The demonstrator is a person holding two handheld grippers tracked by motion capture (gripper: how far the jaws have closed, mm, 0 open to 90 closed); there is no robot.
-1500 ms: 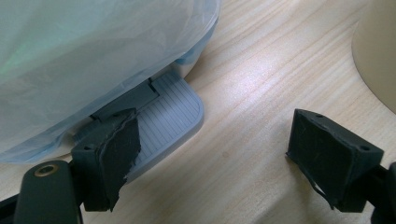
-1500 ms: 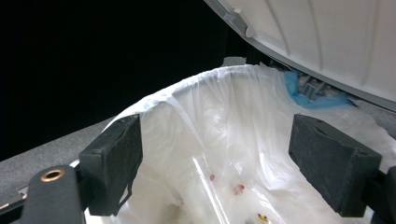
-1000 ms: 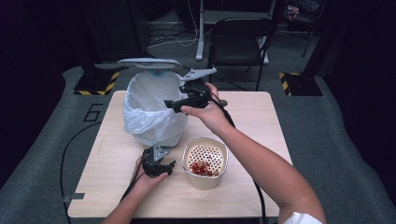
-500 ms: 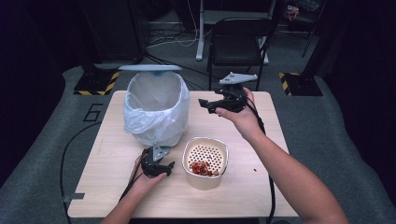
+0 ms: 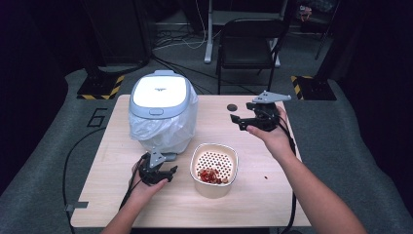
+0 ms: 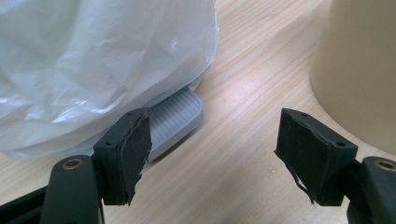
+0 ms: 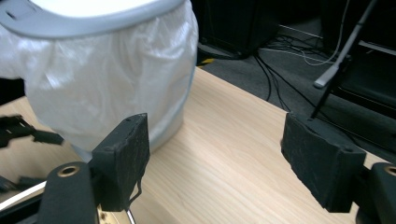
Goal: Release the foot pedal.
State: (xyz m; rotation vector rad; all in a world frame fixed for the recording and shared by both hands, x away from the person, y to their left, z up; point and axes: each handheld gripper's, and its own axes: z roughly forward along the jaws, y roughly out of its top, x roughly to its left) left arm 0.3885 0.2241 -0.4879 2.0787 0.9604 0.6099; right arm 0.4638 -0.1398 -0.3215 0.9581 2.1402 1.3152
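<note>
**Pedal bin lid down, both grippers empty**

The left gripper (image 5: 157, 171) sits low by the bin's grey foot pedal (image 6: 175, 119); its jaws have just been closing, with nothing between them. The right gripper (image 5: 257, 119) hovers released over the table's (image 5: 122, 146) far right side. The lidded pedal bin (image 5: 160, 114) with its white liner stands at the table's left, just behind the beige strainer bowl (image 5: 214, 168) of red scraps

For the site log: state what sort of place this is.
Probably a lab or studio set up for recording, not a home: a lone wooden table on grey floor mats, hazard-striped stand bases, loose cables, and a pedal bin as a prop.
</note>
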